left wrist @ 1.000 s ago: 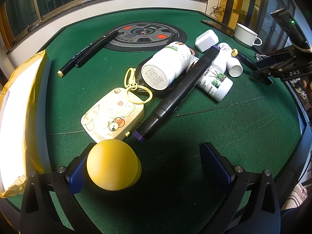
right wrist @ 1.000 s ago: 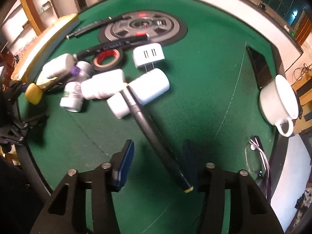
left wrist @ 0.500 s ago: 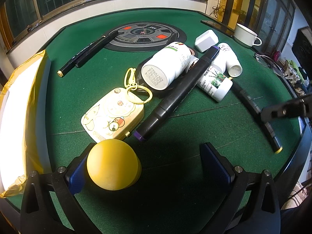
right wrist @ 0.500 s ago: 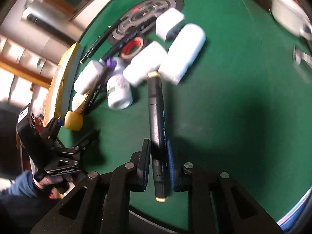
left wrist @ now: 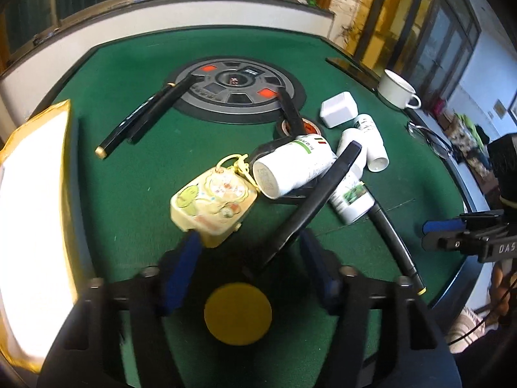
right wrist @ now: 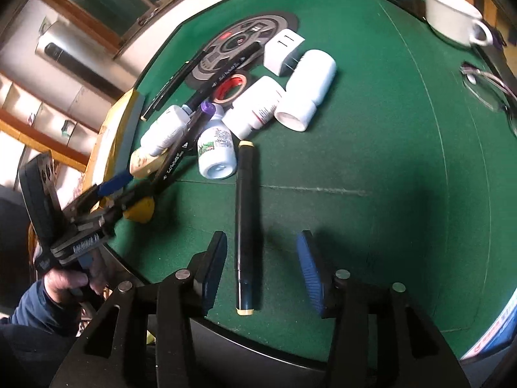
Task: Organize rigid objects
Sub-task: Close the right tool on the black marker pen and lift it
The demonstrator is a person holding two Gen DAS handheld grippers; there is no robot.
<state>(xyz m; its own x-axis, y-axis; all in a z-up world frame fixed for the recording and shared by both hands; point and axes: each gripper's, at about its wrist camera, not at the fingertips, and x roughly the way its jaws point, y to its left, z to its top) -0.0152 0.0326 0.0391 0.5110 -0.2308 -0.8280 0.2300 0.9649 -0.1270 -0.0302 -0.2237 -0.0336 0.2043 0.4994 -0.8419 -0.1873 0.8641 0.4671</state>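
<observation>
One purple-capped marker (right wrist: 181, 148) slants across the left of the frame. Its lower end sits between the jaws of the left gripper (left wrist: 248, 253), which have just been closing, and the pads stand clear of it. Four white bottles (right wrist: 255, 110) lie on their sides at centre, contents hidden. Below them the right gripper (right wrist: 261, 271), jaws just opening, stands loose around the cream-tipped marker (right wrist: 245, 213), which lies on the green table (right wrist: 387, 161). At upper right stands a white cup (right wrist: 449, 13); I cannot tell what it contains.
</observation>
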